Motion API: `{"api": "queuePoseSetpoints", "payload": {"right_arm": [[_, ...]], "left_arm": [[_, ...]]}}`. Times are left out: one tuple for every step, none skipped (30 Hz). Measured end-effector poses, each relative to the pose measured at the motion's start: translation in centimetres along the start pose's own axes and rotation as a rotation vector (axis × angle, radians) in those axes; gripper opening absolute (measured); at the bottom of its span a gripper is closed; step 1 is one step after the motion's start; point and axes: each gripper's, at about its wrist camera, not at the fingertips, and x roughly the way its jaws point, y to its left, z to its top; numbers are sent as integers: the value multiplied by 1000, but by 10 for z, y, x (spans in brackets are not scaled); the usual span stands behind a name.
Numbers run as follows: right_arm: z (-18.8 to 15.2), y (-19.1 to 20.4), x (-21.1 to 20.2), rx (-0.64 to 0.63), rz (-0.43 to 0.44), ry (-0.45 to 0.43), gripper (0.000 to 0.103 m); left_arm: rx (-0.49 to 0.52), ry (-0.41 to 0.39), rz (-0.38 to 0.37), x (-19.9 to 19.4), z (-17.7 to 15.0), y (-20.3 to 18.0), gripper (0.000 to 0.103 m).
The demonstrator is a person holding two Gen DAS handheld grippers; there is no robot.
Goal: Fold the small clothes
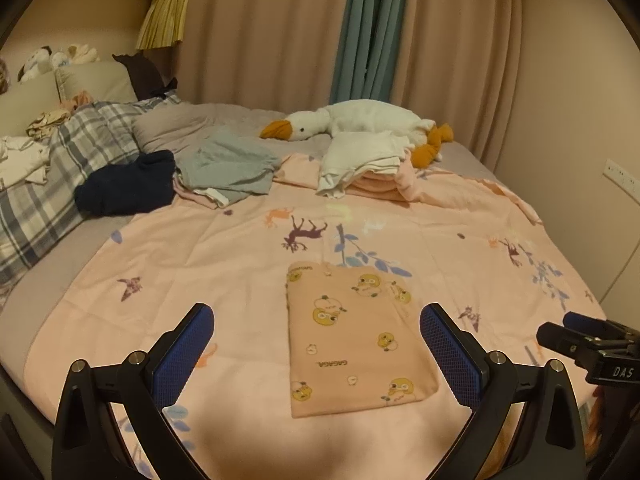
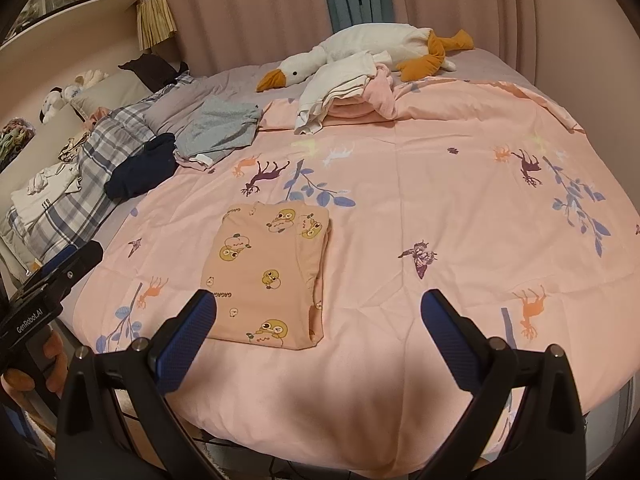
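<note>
1. Right now the left tongs (image 1: 316,344) stand with their blue pads wide apart, gripping nothing, low over the near part of the bed.
2. Between those pads in the left wrist view lies the folded peach garment (image 1: 356,340), a flat rectangle printed with yellow duck-like figures, resting on the pink quilt (image 1: 200,248).
3. Its long axis runs from 6 o'clock to 12 o'clock in that view; the printed lettering reads upside down, with the figures' heads toward 6 o'clock.
4. The right tongs (image 2: 318,320) are likewise spread apart and empty, with the garment (image 2: 268,276) lying by their left pad, toward 10 o'clock from the gap.
5. In the right wrist view the garment's long axis leans slightly, from 6 o'clock toward 1 o'clock, and a layered folded edge shows along its right side.
6. The right tongs also show at 3 o'clock in the left wrist view, well clear of the garment; the left ones appear at 9 o'clock in the right wrist view, with a hand (image 2: 48,364) on the handle.
7. At 12 o'clock, well apart from the garment, a plush goose (image 1: 360,124) lies beside a stack of folded white and pink clothes (image 1: 364,168).
8. At 10 o'clock lie a grey garment (image 1: 228,168) and a dark navy garment (image 1: 128,184), next to a plaid blanket (image 1: 60,168).
</note>
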Motion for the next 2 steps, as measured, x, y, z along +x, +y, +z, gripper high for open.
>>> {"api": "queuePoseSetpoints", "payload": {"right_arm": [[0, 1, 1, -1, 1, 2, 103], [0, 1, 1, -1, 1, 2, 103]], "left_arm": [[-1, 1, -3, 0, 0, 0, 102], [-1, 1, -4, 0, 0, 0, 102]]}}
